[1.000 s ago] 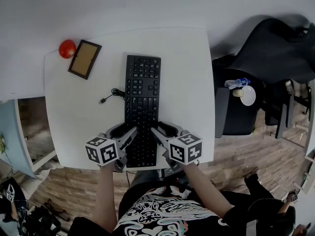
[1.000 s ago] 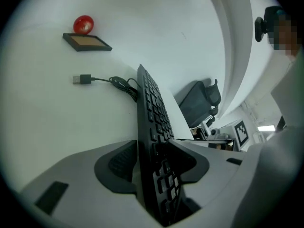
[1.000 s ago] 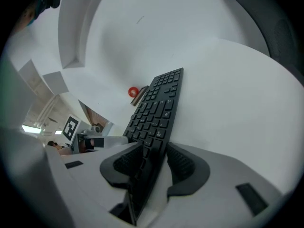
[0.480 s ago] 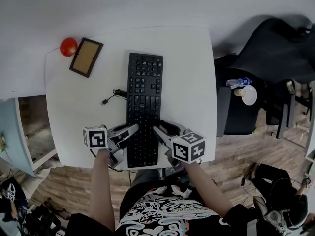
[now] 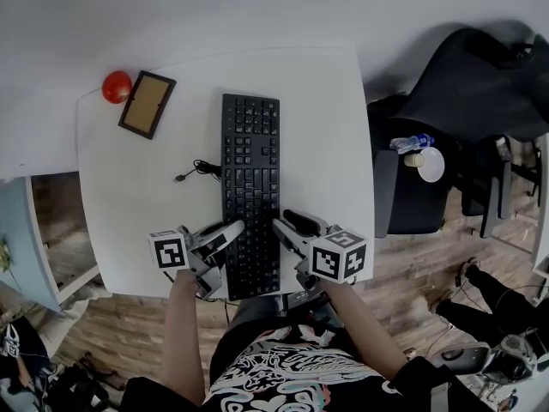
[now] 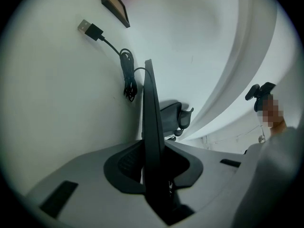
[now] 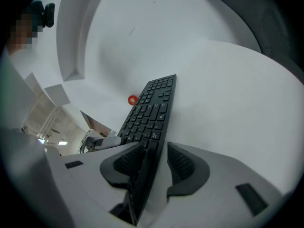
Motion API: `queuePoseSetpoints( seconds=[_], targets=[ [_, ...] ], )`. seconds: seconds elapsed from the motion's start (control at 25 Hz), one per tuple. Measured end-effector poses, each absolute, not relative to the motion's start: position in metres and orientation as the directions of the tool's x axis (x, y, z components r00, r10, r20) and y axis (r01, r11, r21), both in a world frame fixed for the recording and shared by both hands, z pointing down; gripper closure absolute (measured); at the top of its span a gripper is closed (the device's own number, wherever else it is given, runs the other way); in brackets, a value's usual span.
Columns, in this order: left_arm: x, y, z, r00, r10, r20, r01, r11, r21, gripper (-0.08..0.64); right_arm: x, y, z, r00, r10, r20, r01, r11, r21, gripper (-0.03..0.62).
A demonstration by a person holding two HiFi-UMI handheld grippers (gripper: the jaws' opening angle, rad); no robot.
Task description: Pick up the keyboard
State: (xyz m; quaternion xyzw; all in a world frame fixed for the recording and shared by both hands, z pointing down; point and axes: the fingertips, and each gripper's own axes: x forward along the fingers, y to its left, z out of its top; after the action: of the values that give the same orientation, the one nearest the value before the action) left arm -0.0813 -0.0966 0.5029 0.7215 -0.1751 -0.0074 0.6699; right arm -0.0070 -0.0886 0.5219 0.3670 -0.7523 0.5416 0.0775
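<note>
A black keyboard [image 5: 250,170] lies lengthwise on the white table [image 5: 330,144], its near end at the table's front edge. My left gripper [image 5: 227,231] straddles its near left edge. In the left gripper view the keyboard [image 6: 151,113] stands edge-on between the closing jaws of the left gripper [image 6: 153,150], and both pads hug it. My right gripper [image 5: 288,227] straddles the near right edge. In the right gripper view the keyboard [image 7: 153,107] rests against one pad of the right gripper [image 7: 155,158], and a thin gap shows before the other pad.
The keyboard's coiled USB cable [image 5: 199,165] lies left of it. A wooden picture frame [image 5: 147,103] and a red ball [image 5: 116,85] sit at the table's far left corner. A black chair [image 5: 463,84] with a bottle [image 5: 410,144] stands to the right of the table.
The left gripper has rolled about its own line, showing another face of its cube, and its jaws have drawn in onto the keyboard's edge. The right gripper has stayed put.
</note>
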Motion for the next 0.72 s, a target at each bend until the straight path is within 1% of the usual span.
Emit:
queuePoseSetpoints(
  seconds=[0.12,0.4,0.48,0.64,0.72],
  targets=[
    [-0.080,-0.096,0.499,0.933,-0.297,0.204,-0.228,-0.049,0.972,0.468,-0.001,-0.087,0.521,-0.717,-0.474,0.511,-0.632,0.135,-0.763,0.439],
    [-0.080,-0.095,0.497,0.938,-0.306,0.165,-0.194,-0.066,0.979,0.466,0.000,-0.092,0.524,-0.722,-0.498,0.481,-0.600,0.103,-0.793,0.439],
    [-0.078,-0.095,0.491,0.942,-0.308,0.135,-0.166,-0.075,0.983,0.466,-0.001,-0.094,0.520,-0.736,-0.517,0.436,-0.557,0.097,-0.825,0.439],
    [-0.078,-0.094,0.480,0.948,-0.307,0.078,-0.110,-0.088,0.990,0.466,0.004,-0.107,0.503,-0.758,-0.590,0.278,-0.389,0.066,-0.919,0.439],
    [-0.079,-0.094,0.478,0.952,-0.297,0.073,-0.106,-0.094,0.990,0.466,0.000,-0.114,0.497,-0.767,-0.598,0.234,-0.351,0.084,-0.933,0.439]
  ],
)
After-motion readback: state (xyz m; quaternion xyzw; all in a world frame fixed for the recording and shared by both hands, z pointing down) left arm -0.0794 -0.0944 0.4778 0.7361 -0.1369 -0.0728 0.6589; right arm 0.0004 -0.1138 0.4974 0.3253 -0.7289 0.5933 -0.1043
